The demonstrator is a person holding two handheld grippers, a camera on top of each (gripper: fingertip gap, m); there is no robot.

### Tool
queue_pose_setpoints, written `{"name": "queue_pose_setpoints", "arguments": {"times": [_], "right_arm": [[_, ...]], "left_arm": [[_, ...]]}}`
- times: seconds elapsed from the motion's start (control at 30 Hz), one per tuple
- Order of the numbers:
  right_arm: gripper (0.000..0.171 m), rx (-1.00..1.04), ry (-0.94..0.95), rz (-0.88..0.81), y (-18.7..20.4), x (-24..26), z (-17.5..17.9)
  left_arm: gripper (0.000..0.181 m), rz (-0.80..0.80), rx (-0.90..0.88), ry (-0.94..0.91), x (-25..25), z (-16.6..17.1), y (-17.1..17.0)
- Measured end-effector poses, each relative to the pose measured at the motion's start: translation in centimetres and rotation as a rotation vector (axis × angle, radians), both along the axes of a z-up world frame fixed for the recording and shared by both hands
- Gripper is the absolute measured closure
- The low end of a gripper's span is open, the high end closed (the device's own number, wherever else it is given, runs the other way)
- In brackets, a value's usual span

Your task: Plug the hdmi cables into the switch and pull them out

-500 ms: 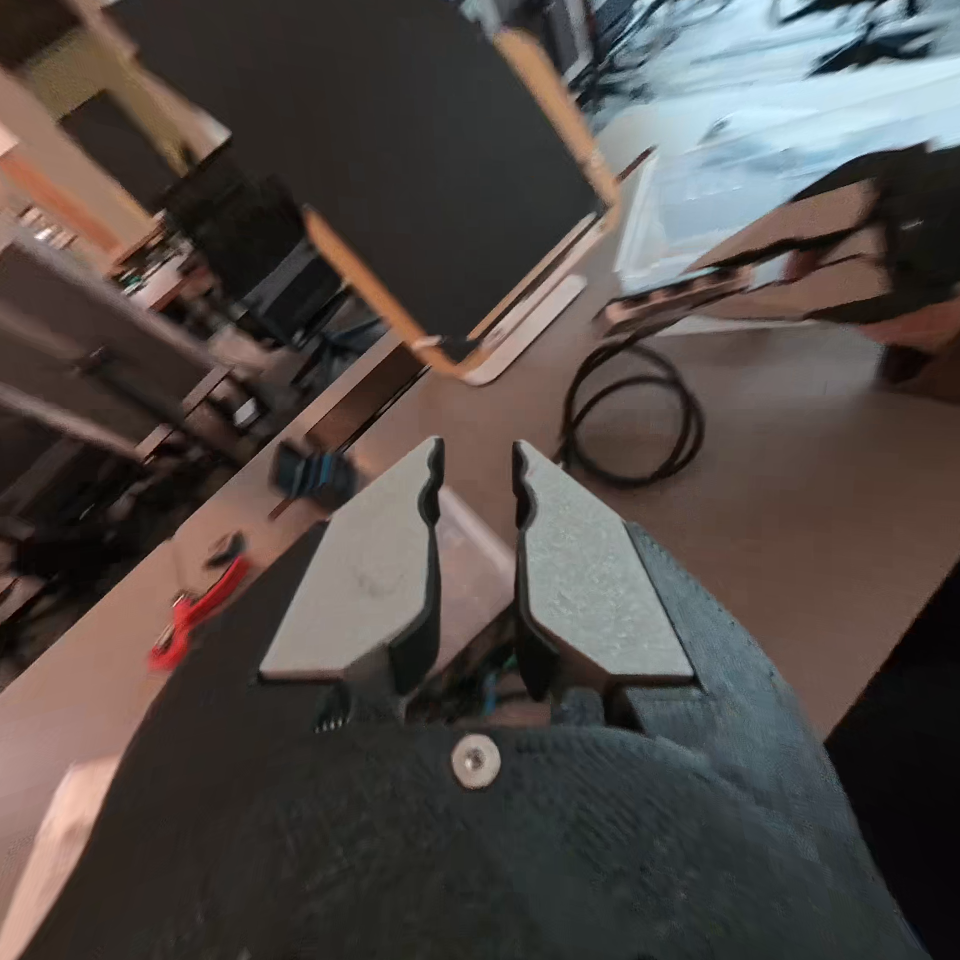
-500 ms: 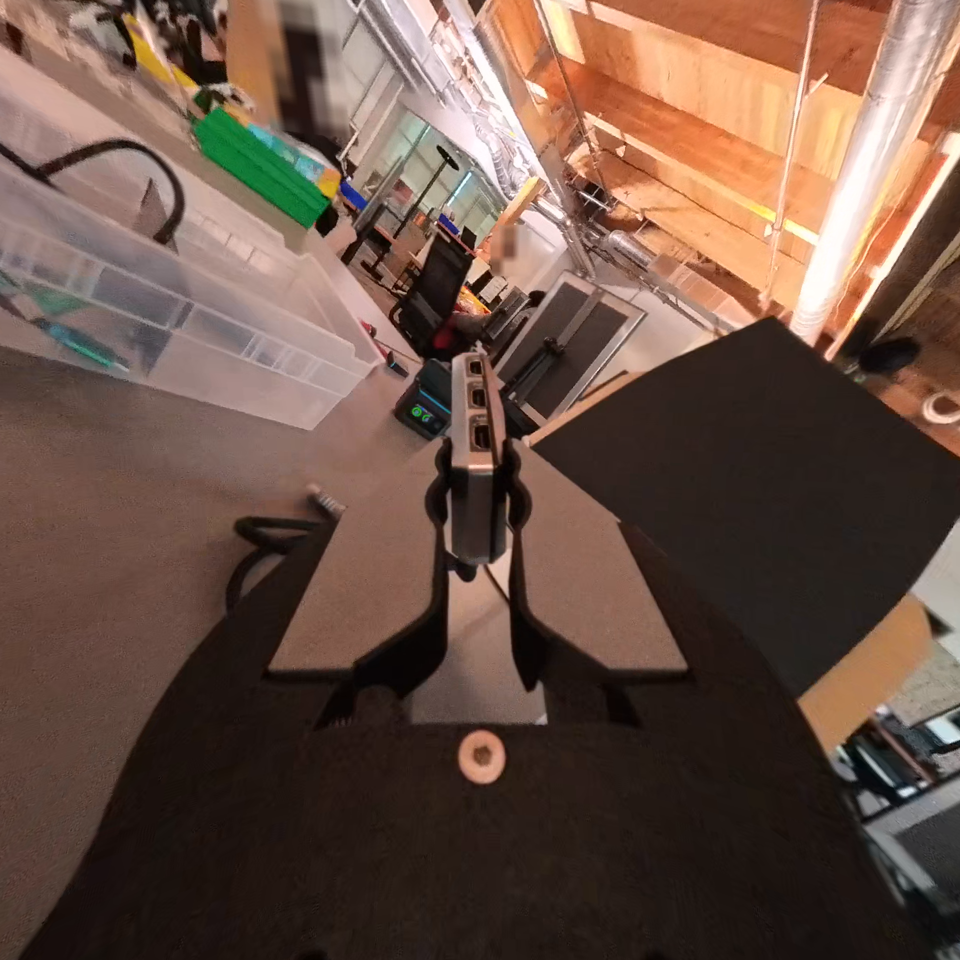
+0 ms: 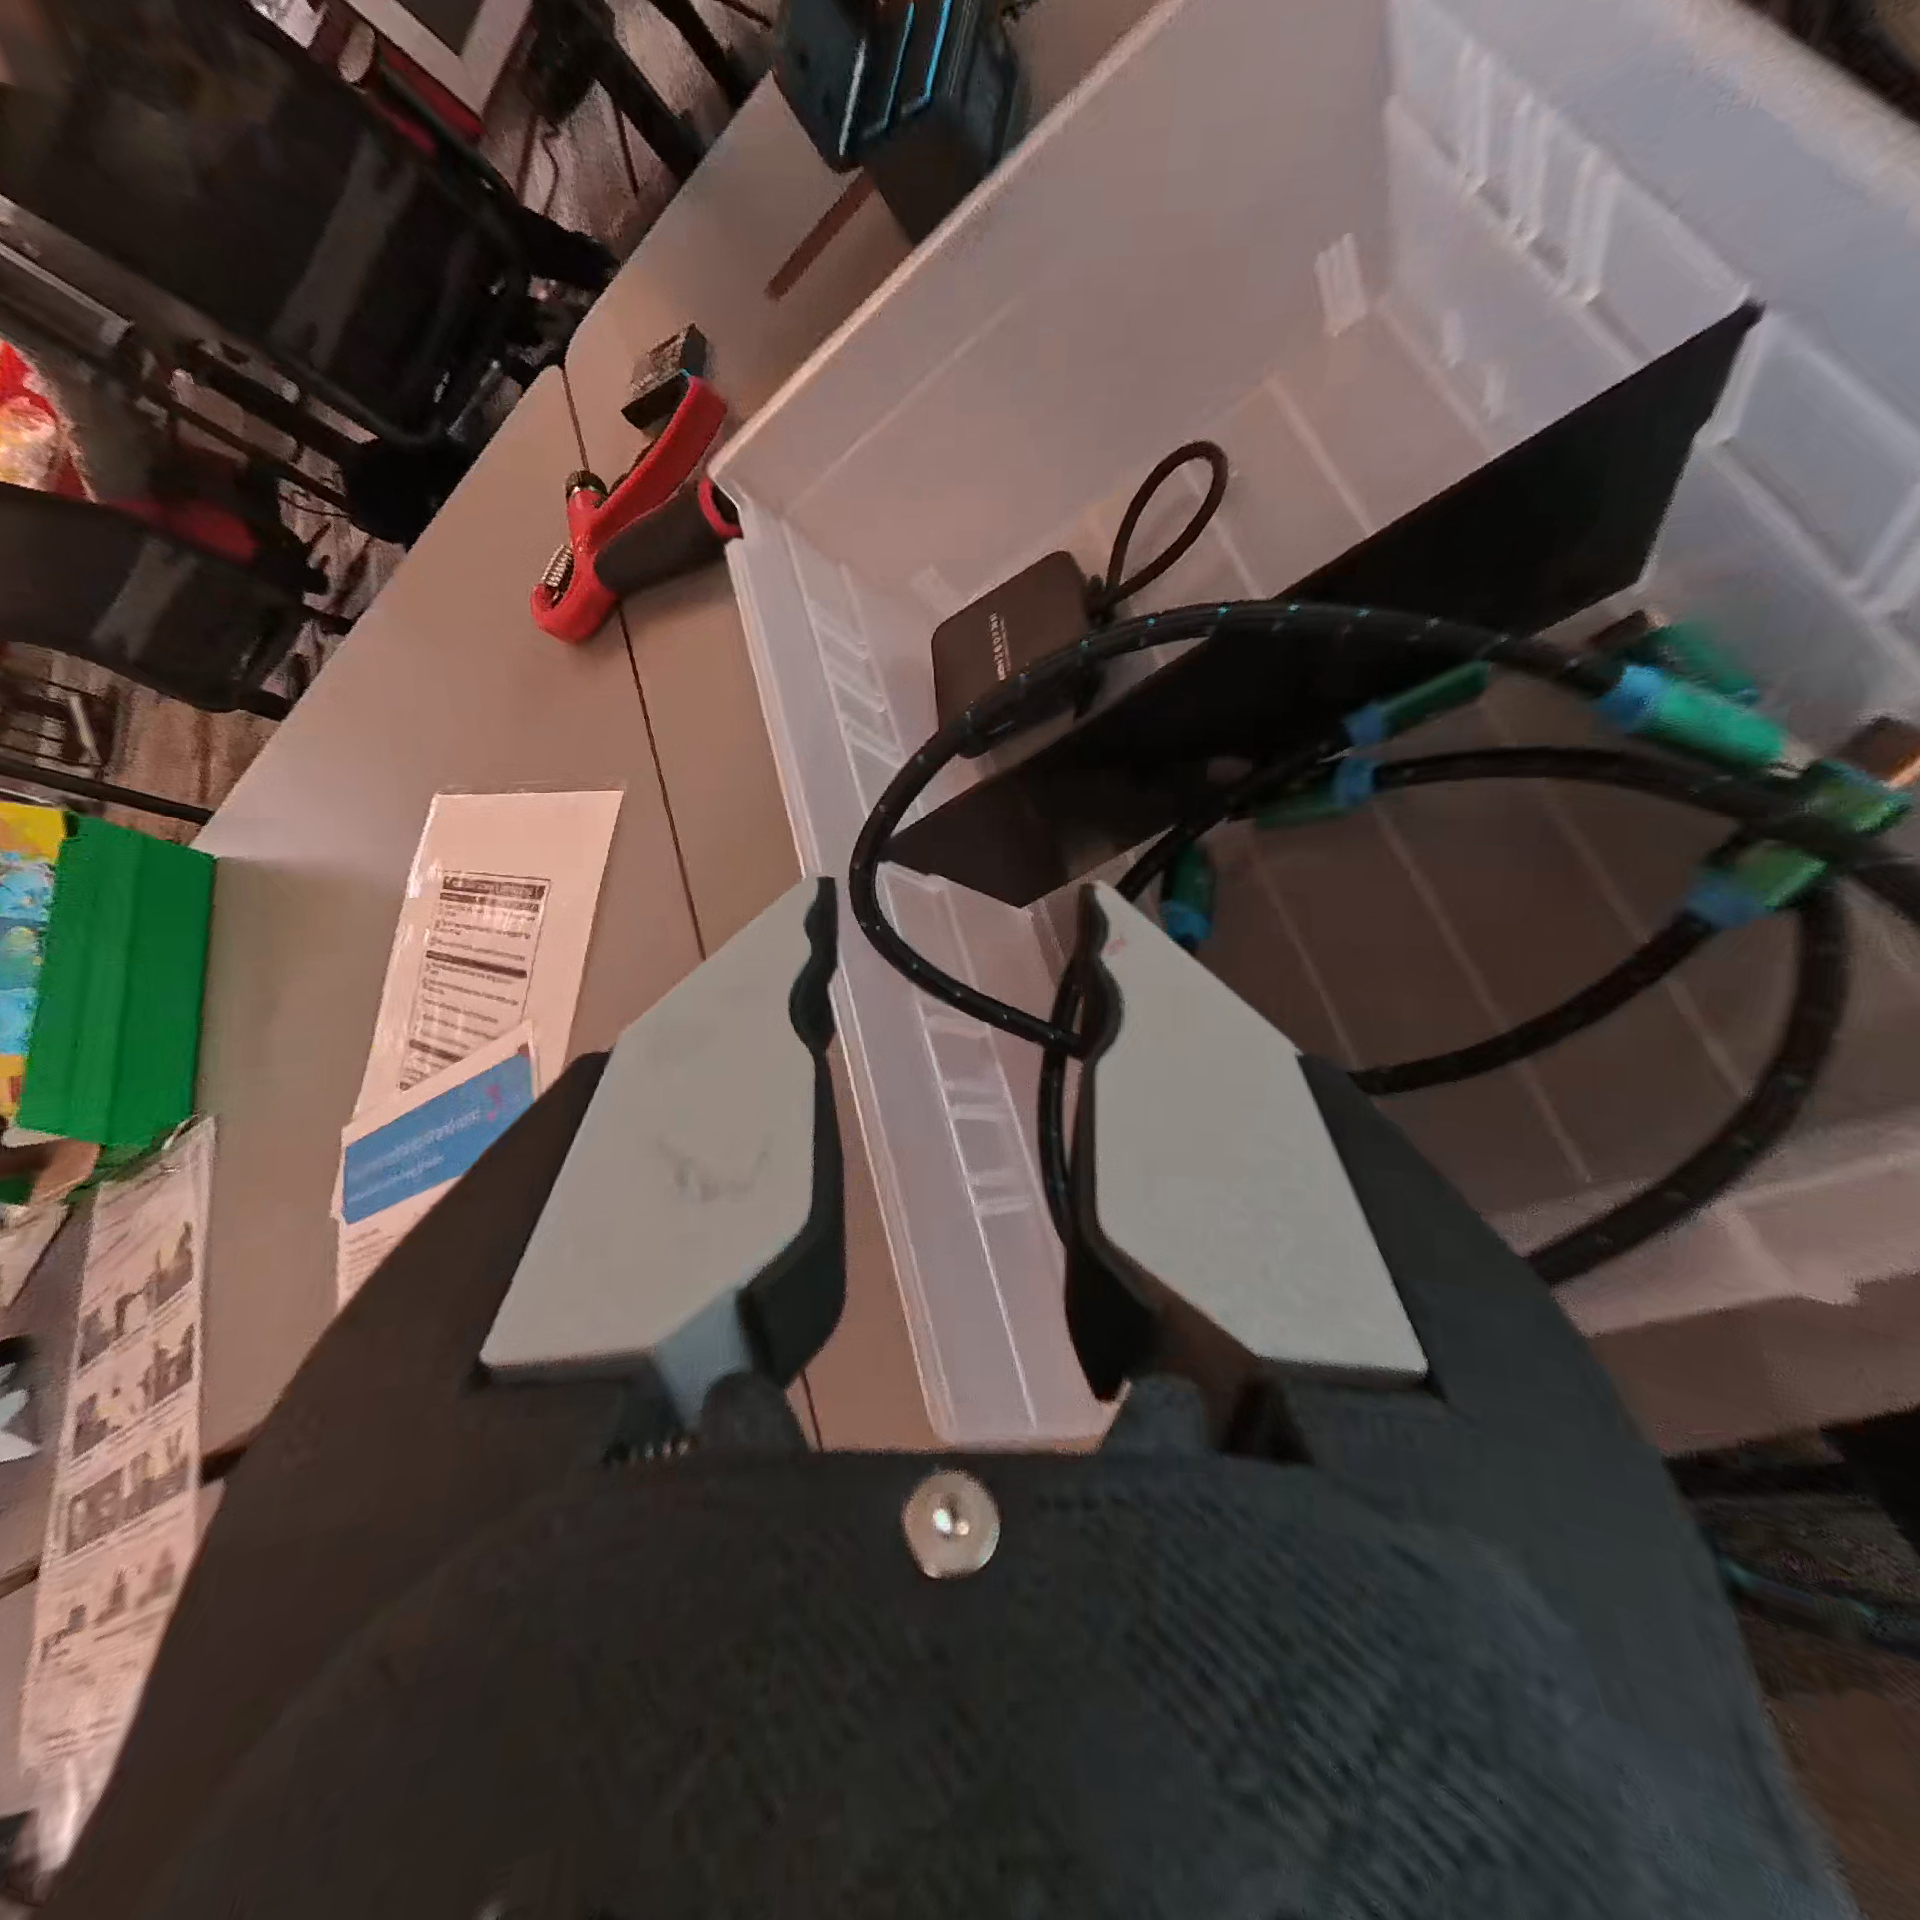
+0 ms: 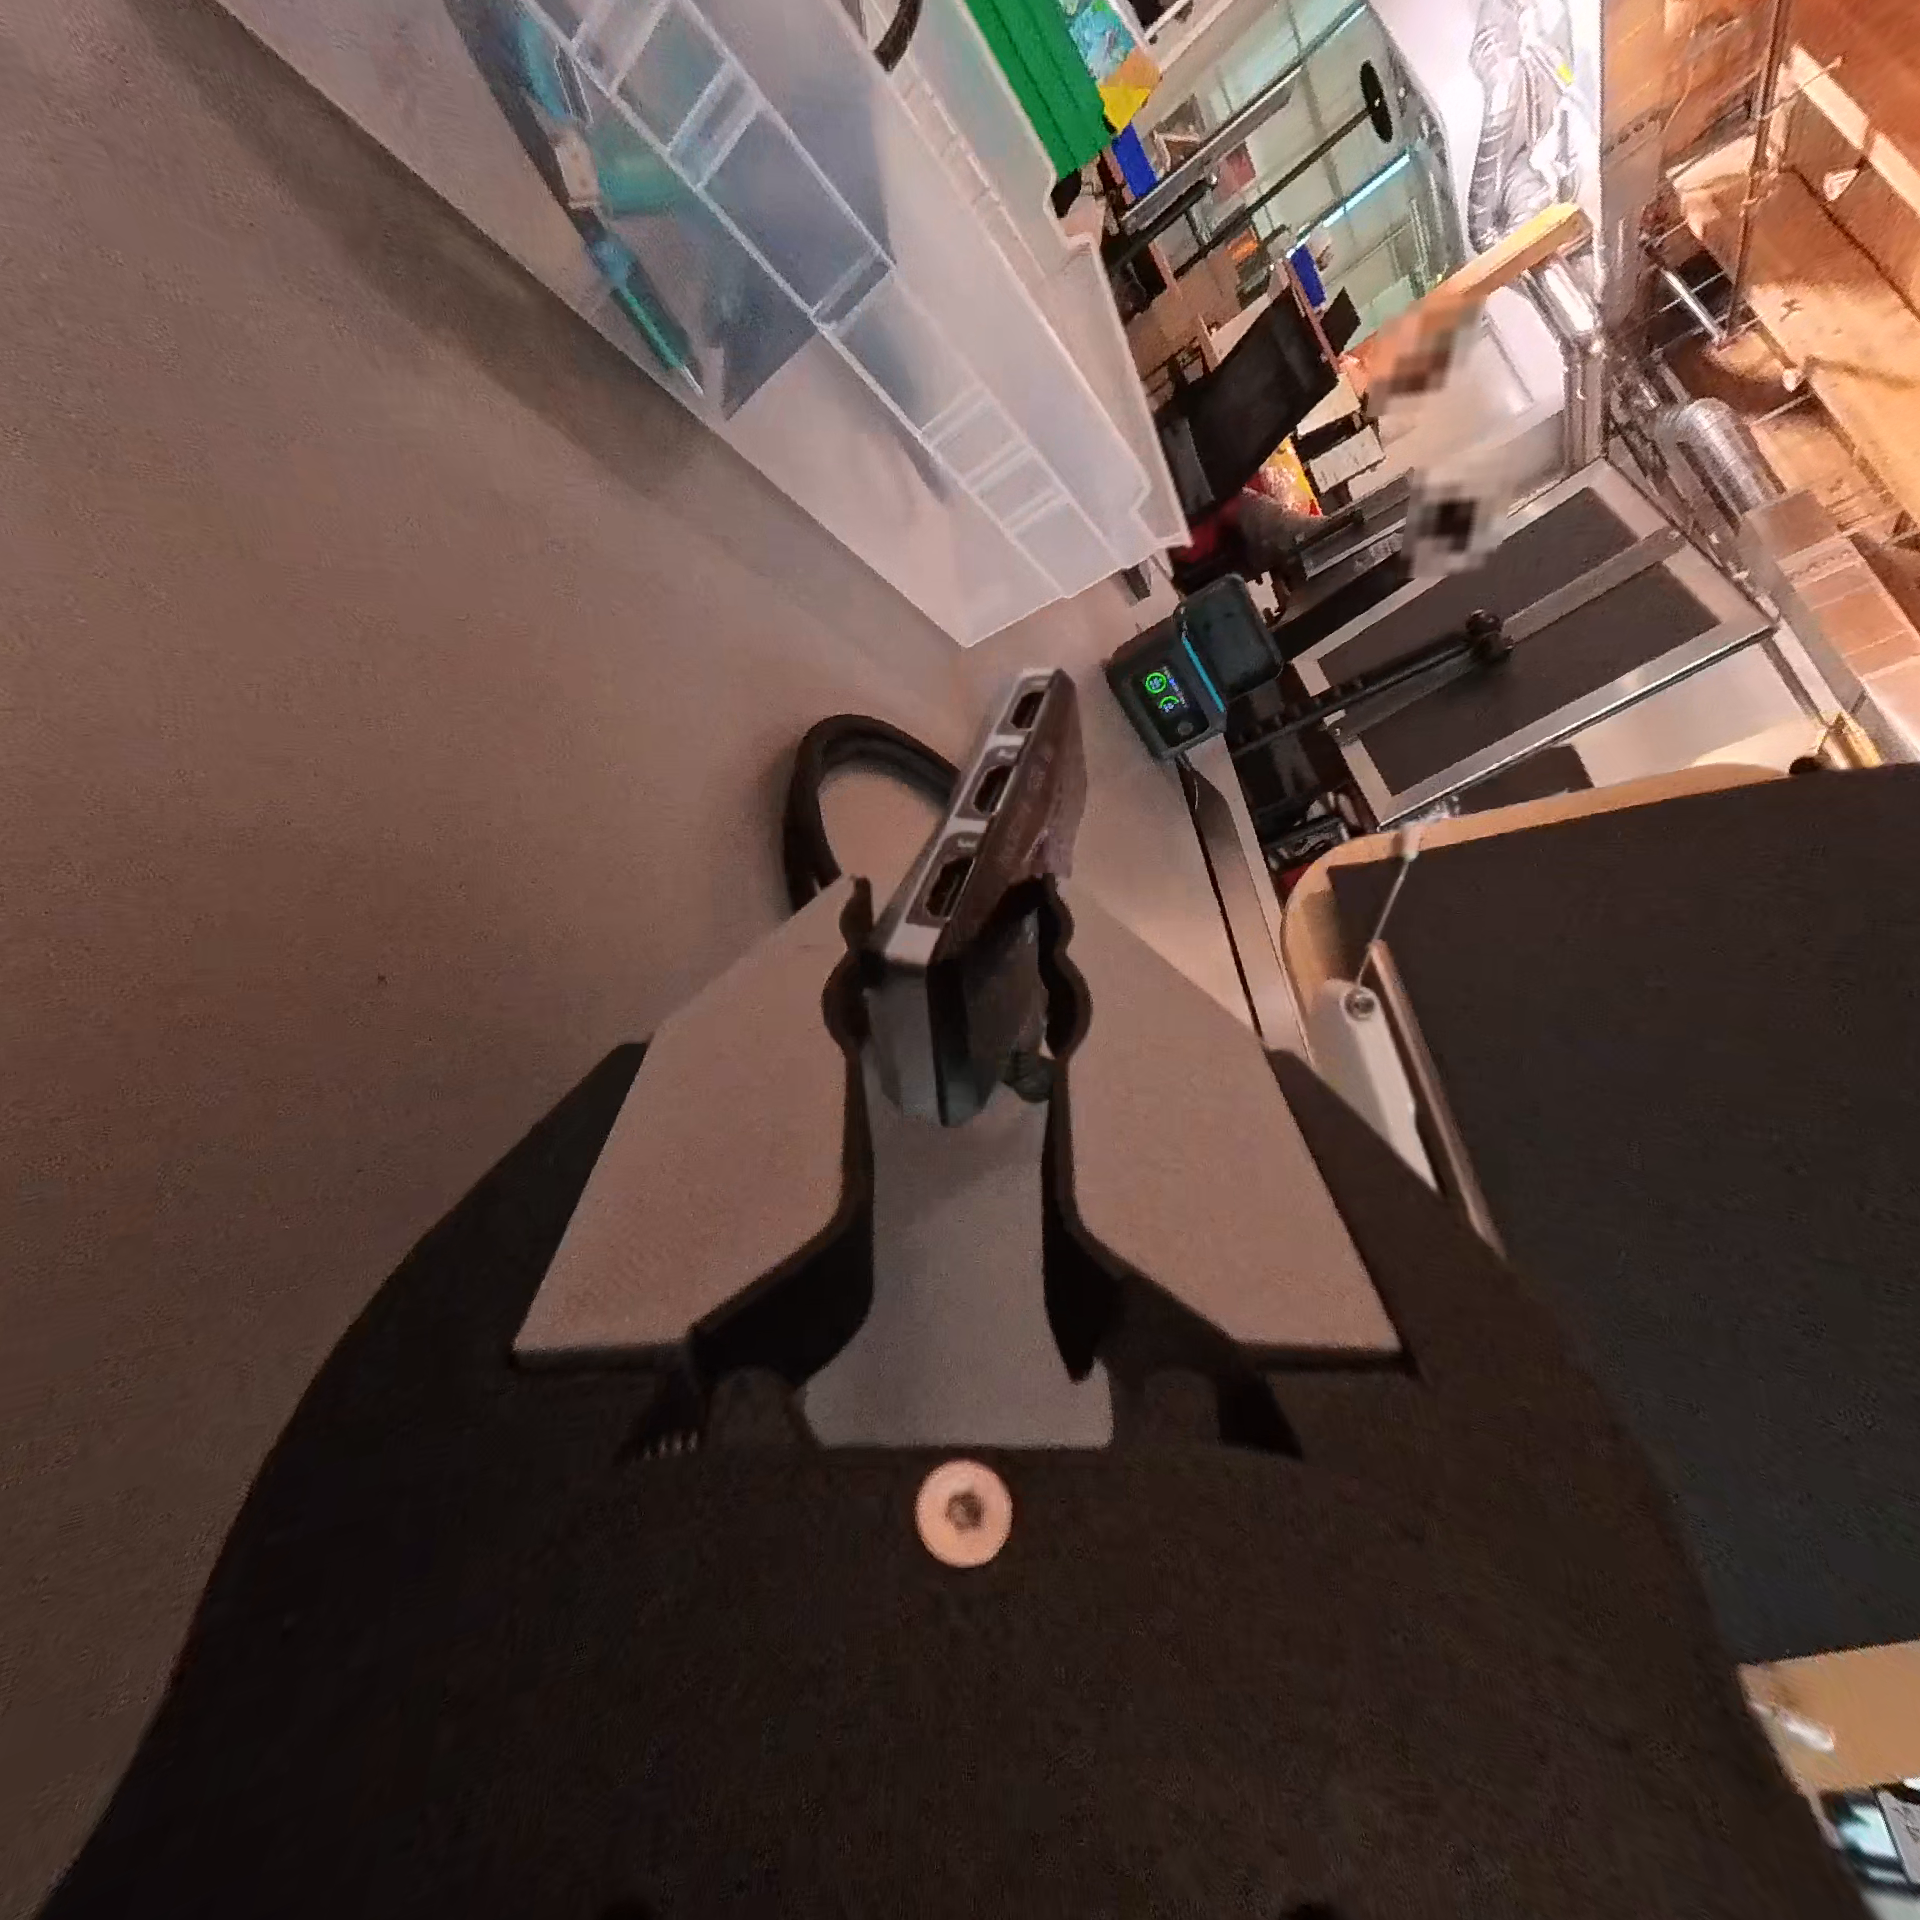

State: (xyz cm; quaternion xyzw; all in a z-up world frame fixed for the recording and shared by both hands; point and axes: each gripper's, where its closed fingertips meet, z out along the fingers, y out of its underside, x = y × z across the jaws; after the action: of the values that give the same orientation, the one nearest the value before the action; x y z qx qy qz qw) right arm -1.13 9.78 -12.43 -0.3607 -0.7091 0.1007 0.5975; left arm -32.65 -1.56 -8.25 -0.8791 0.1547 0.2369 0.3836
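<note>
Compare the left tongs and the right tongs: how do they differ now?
The right tongs are shut on the switch; the left tongs are open and hold nothing. The left tongs point over a clear bin with cables in it; the right tongs are over bare table beside the bin. Both have grey fingers on black bodies.

One clear plastic bin (image 3: 1039,343) holds a coil of black braided HDMI cables (image 3: 1714,1091) bearing at least five green-and-blue tags (image 3: 1756,883) and one small black box (image 3: 1013,649), beside one red clamp (image 3: 634,520), while one HDMI switch (image 4: 997,831) shows three ports (image 4: 940,896).
</note>
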Motion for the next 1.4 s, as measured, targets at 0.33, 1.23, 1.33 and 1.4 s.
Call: {"name": "queue_pose_setpoints", "arguments": {"times": [0.33, 1.23, 1.33, 1.4], "right_arm": [[0.136, -0.187, 0.036, 0.005, -0.2, 0.8, 0.0], [0.124, -0.828, 0.388, 0.069, 2.3, 3.6, 7.0], [0.122, -0.821, 0.401, 0.068, 2.4, 3.7, 7.1], [0.121, -0.823, 0.429, 0.085, 2.3, 4.0, 7.8]], "left_arm": [[0.173, 0.033, -0.104, 0.216, -3.7, -2.9, 3.8], [0.175, -0.081, 0.618, 0.804, 14.4, 33.7, 7.8], [0.177, -0.154, 0.641, 0.743, 16.5, 34.4, 8.9], [0.177, -0.245, 0.615, 0.708, 18.7, 33.2, 9.5]]}}
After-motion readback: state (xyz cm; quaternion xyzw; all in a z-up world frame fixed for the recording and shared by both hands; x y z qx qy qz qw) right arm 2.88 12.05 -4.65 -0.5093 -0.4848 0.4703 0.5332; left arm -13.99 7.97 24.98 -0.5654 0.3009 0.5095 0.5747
